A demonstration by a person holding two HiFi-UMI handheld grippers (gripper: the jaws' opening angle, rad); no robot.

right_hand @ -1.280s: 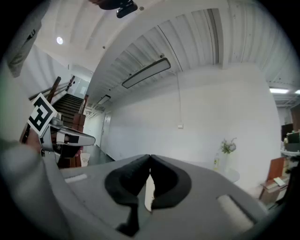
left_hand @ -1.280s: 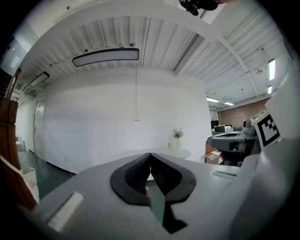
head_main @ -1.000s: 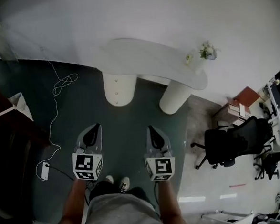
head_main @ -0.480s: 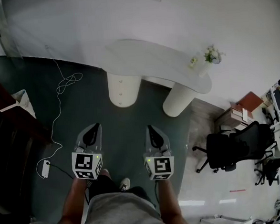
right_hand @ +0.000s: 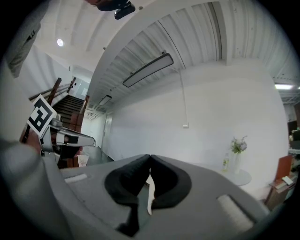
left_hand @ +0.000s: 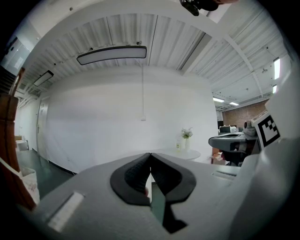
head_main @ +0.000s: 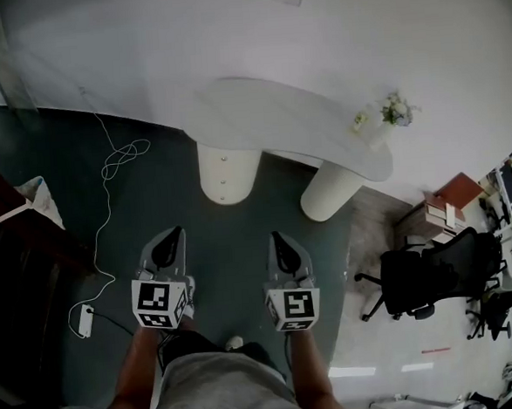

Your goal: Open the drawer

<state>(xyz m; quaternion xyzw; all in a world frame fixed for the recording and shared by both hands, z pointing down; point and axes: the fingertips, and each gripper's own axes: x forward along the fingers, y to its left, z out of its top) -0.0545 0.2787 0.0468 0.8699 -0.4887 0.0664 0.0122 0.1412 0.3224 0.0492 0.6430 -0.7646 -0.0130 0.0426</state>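
Observation:
No drawer front shows plainly. A white curved table [head_main: 276, 110] stands ahead on two round pedestals, and the left pedestal [head_main: 226, 177] bears two small dots like knobs. My left gripper [head_main: 172, 234] and right gripper [head_main: 276, 237] are held side by side at waist height, pointing toward the table and well short of it. In the left gripper view the left gripper's [left_hand: 150, 154] dark pads meet at the tips with nothing between them. The right gripper [right_hand: 150, 156] looks the same, shut and empty.
A vase of flowers [head_main: 395, 111] stands at the table's right end. A white cable [head_main: 113, 161] trails over the green floor to an adapter [head_main: 86, 319] at left. Dark wooden stairs [head_main: 15, 260] rise at left. A black office chair [head_main: 427, 275] stands at right.
The person has stepped forward: the table has slid lower and to the right in the head view, and the adapter has slid lower. Both grippers keep their pose, still shut.

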